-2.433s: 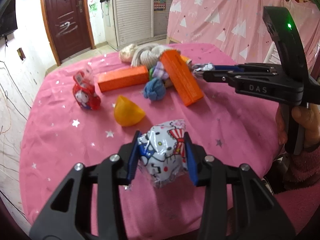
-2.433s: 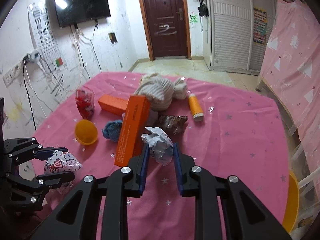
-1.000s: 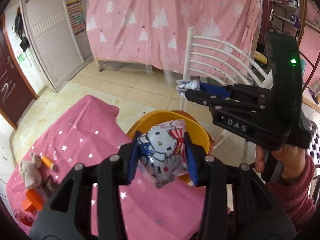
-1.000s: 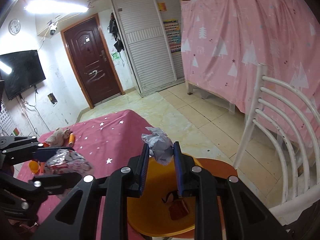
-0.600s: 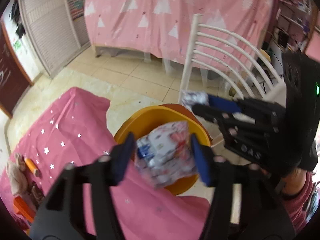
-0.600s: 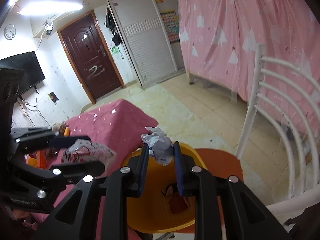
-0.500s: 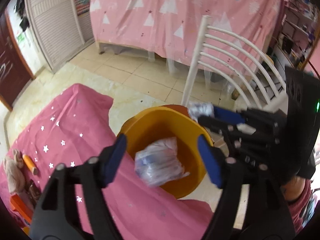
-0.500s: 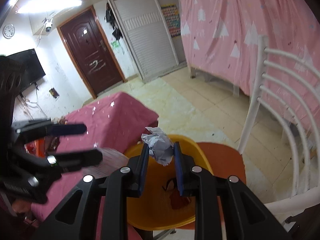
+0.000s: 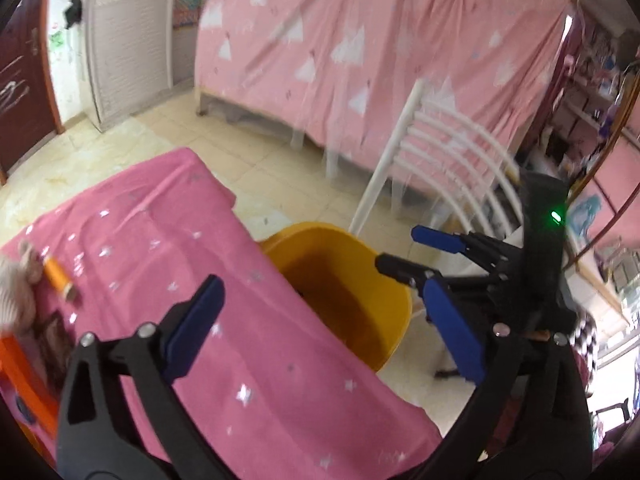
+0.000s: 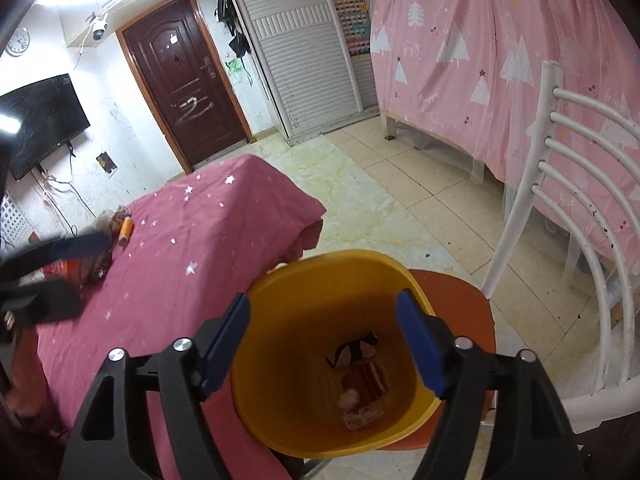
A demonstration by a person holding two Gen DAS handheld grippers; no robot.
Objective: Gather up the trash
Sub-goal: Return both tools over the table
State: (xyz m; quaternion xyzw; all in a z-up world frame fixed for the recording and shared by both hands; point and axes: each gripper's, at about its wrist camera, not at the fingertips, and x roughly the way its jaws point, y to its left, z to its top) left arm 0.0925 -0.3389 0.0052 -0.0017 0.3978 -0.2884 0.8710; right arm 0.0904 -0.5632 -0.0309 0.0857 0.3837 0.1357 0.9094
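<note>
Both tools are over the drop point. The right hand-held gripper (image 10: 323,342) hangs directly above the yellow bin (image 10: 320,264), jaws spread wide and holding nothing. Down on the bin's floor lies trash (image 10: 362,380): crumpled wrappers, printed and reddish, too jumbled to tell apart. The left hand-held gripper (image 9: 320,320) is just as wide open and empty, poised above the pink tabletop (image 9: 160,240) right beside the bin's rim.

So this reads as the end of a drop-off, with both tools free. The next move, I'd say, is a swing back across the tabletop toward what lies at its far end: an orange spool (image 9: 60,278), a pale bundle of cloth (image 9: 14,300) next to it, and an orange box (image 9: 24,380) at the frame's edge. The left view is blurred, so finer detail there is lost.

Obstacles? The bin sits on an orange seat (image 10: 456,292) of a white chair (image 10: 572,184), close against the tabletop's corner. The two tools are near each other here, so they need to part cleanly.
</note>
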